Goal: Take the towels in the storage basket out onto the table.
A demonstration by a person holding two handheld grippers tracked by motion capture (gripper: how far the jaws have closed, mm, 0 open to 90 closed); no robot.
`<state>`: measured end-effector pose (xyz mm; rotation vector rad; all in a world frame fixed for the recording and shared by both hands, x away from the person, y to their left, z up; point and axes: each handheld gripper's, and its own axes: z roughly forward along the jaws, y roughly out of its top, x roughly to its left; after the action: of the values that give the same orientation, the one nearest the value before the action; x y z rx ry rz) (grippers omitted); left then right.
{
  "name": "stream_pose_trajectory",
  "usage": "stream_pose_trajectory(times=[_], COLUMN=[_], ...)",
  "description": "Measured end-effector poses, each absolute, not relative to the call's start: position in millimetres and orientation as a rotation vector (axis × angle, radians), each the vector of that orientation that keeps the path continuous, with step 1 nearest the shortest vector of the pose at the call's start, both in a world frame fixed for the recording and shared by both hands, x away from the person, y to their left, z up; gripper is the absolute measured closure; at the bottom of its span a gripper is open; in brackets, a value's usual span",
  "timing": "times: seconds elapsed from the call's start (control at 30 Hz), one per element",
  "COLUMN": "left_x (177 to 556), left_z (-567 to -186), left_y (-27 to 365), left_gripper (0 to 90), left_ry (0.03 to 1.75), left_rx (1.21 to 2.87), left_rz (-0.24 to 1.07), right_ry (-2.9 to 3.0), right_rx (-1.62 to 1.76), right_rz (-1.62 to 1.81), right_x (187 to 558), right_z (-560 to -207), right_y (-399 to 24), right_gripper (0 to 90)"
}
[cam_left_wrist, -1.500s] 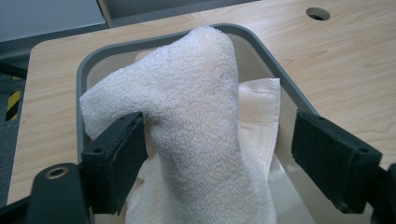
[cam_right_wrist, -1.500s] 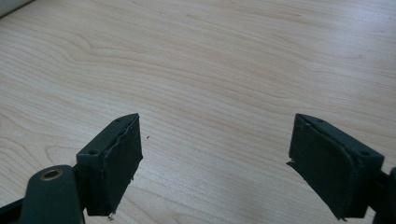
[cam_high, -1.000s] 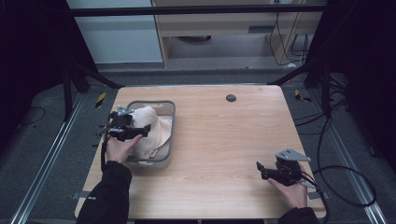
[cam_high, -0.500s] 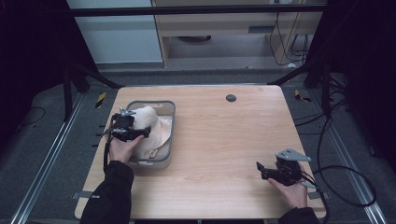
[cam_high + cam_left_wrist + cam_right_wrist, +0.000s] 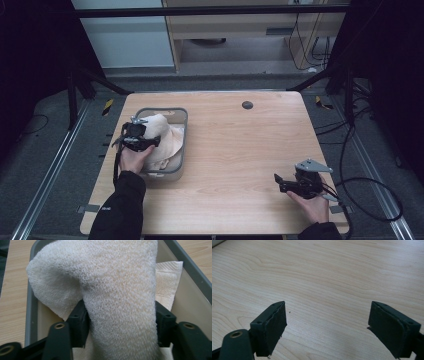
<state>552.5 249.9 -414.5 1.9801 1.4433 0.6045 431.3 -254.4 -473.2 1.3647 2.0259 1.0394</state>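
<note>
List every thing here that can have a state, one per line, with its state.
Left gripper: jaws have just been closing, now clamped on a fold of the towel.
Right gripper: open, nothing between its jaws, over bare table.
Towel: bunched, partly raised.
Bin: upright, holding the towel.

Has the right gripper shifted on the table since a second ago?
No. The right gripper sits at the same spot near the table's right front corner, equally far from the dark round hole, jaws open.
</note>
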Motion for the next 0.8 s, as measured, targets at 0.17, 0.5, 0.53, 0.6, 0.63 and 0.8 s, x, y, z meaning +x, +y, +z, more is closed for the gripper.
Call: stream_pose_trajectory(times=[0.17, 0.5, 0.53, 0.6, 0.63, 0.8], left_x=[551.8, 545.2, 544.0, 541.3, 539.8, 531.9], left_z=[-413.7, -406.6, -404.8, -399.7, -396.3, -378.9], left_y=[252.8, 257.7, 258.3, 259.3, 259.8, 260.7], left_gripper=[53.9, 60.3, 60.6, 60.9, 61.1, 61.4], left_ry=[1.465, 1.45, 1.447, 1.437, 1.429, 1.394], left_rx=[1.962, 1.933, 1.929, 1.919, 1.916, 1.89], left_rz=[0.6, 0.608, 0.609, 0.611, 0.617, 0.639], right_ry=[2.028, 2.025, 2.025, 2.024, 2.025, 2.021], right_rx=[1.361, 1.359, 1.362, 1.36, 1.359, 1.357], right_rz=[1.035, 1.036, 1.035, 1.037, 1.038, 1.043], right_x=[431.4, 431.4, 431.3, 431.4, 431.4, 431.3], right_z=[-473.3, -473.1, -473.0, -473.0, -472.9, -472.4], right_y=[-254.7, -255.0, -254.8, -255.0, -255.2, -255.5], right_gripper=[14.9, 15.0, 14.9, 14.9, 14.9, 15.1])
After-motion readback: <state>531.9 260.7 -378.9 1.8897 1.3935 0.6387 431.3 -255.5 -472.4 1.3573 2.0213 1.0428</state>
